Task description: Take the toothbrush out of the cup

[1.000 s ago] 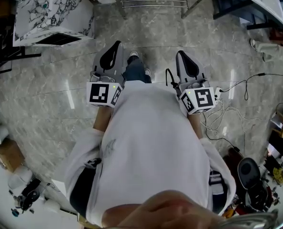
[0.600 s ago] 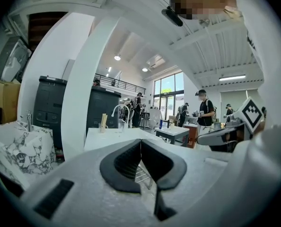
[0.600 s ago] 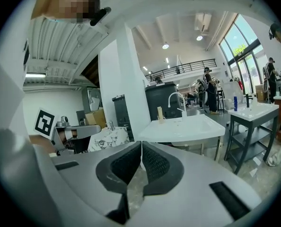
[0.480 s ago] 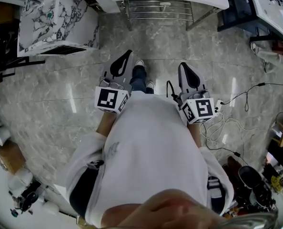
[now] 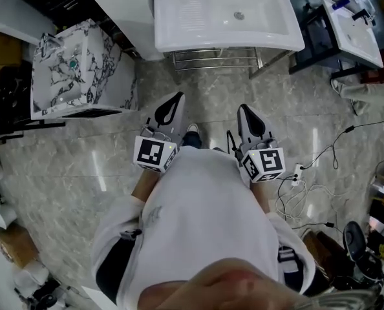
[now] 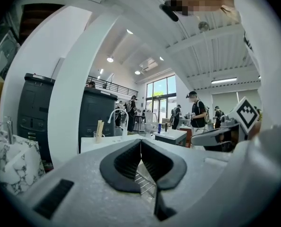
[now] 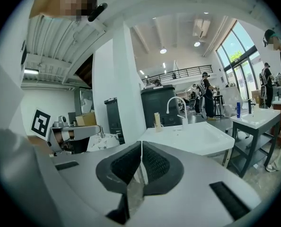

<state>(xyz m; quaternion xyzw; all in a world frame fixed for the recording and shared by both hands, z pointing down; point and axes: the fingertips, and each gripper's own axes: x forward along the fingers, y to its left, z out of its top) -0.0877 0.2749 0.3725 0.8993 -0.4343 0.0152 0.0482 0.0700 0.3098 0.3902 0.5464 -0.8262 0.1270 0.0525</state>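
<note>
Left gripper [image 6: 140, 141] and right gripper [image 7: 141, 144] both clenched, empty, side by side above floor [image 5: 82, 147], facing white sink [image 7: 197, 138]; cup [image 7: 157, 125] with toothbrush [image 7: 156, 117] on its rim.

Two claws mid-frame: left claw [image 5: 178, 99], right claw [image 5: 245, 108]. Two white basins: near washbasin [image 5: 179, 18] top centre, far washbasin [image 5: 359, 41] upper right. One marbled cabinet [image 5: 82, 70] upper left. One cup [image 7: 158, 126].
</note>
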